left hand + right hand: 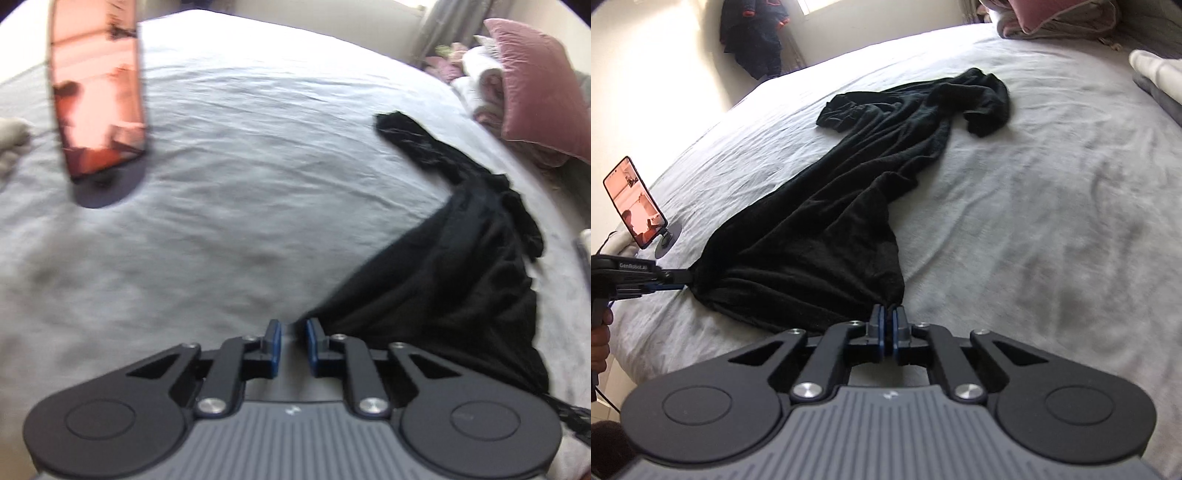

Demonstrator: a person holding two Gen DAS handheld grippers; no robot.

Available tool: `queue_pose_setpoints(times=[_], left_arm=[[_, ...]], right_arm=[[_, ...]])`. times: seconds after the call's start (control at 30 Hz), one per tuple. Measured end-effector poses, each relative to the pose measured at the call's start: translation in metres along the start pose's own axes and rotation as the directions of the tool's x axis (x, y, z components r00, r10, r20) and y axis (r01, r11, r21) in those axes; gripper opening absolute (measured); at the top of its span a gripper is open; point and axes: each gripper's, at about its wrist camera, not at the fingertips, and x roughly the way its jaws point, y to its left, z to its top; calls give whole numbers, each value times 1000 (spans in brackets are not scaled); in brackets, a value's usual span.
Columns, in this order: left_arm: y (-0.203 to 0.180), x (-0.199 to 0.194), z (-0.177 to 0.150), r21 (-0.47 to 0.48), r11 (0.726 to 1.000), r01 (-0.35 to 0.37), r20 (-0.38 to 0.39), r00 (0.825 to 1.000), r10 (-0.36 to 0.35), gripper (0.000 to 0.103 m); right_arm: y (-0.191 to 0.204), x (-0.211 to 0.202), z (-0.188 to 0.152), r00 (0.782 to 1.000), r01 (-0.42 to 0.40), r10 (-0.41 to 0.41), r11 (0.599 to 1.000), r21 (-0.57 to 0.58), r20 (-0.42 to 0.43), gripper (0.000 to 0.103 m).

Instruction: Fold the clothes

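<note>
Sunlit bedroom — grey-sheeted bed (1052, 192)

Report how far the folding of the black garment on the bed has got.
Done: the black garment lies stretched out on the grey bedsheet, but no fold shows. In hand: the right gripper is shut on one near corner; the left gripper is at the other, though whether its pads press on cloth is unclear. Left: the far end is bunched up, so flattening and every fold remain.
</note>
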Motion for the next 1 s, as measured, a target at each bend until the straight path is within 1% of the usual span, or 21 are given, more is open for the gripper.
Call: queue_pose_setpoints(times=[0.03,0.13,0.17,0.23,0.33,0.43,0.5,0.57,0.67,0.7,0.73,0.77,0.8,0.87,0.93,1.0], left_arm=[[2,-3,0,5,1000,-14,0,1000,14,11],[7,-14,-3,-1,1000,21,-4,1000,-21,12],[6,-17,-4,-2,999,44,-1,999,-44,14],[-2,-25,-7,11,994,108,13,994,-108,25],[-23,-35,-11,55,978,199,29,979,-201,31],[-50,-36,-13,108,957,270,6,962,-272,35],[-67,-30,-14,147,948,282,-17,959,-283,36],[-82,-20,-15,175,944,279,-44,960,-275,37],[-95,-1,-16,184,951,249,-64,968,-241,36],[-98,6,-16,187,954,233,-66,972,-224,33],[-101,12,-17,190,957,217,-67,976,-208,10],[-101,15,-17,192,959,209,-61,978,-200,3],[-99,16,-17,178,959,219,-60,976,-212,2],[-88,16,-14,102,958,269,-63,963,-264,2],[-76,9,-11,38,950,311,-57,950,-308,2],[-63,-1,-9,-6,939,344,-45,938,-343,1]], right_arm=[[-2,-5,0,1000,2,-2,1000,9,-1,4],[-11,-21,1,1000,-9,9,1000,27,3,4],[-15,-26,1,1000,-16,16,999,33,6,4],[-18,-31,1,1000,-20,20,999,43,-2,4],[-21,-30,-1,1000,-16,17,999,47,-18,4],[-21,-27,-3,999,-18,19,999,52,-29,4],[-22,-26,-5,999,-21,23,998,55,-34,4],[-24,-24,-6,999,-22,24,998,60,-39,4],[-27,-21,-7,999,-23,26,997,72,-46,4],[-29,-20,-7,998,-25,29,997,77,-49,4],[-30,-20,-6,998,-28,32,996,81,-48,4],[-32,-20,-6,998,-32,36,996,85,-48,4],[-34,-20,-5,998,-35,39,995,89,-47,4],[-39,-24,-2,999,-34,37,995,95,-32,4],[-46,-34,3,1000,-22,22,995,100,-7,4],[-55,-44,9,1000,-7,5,994,105,18,4]])
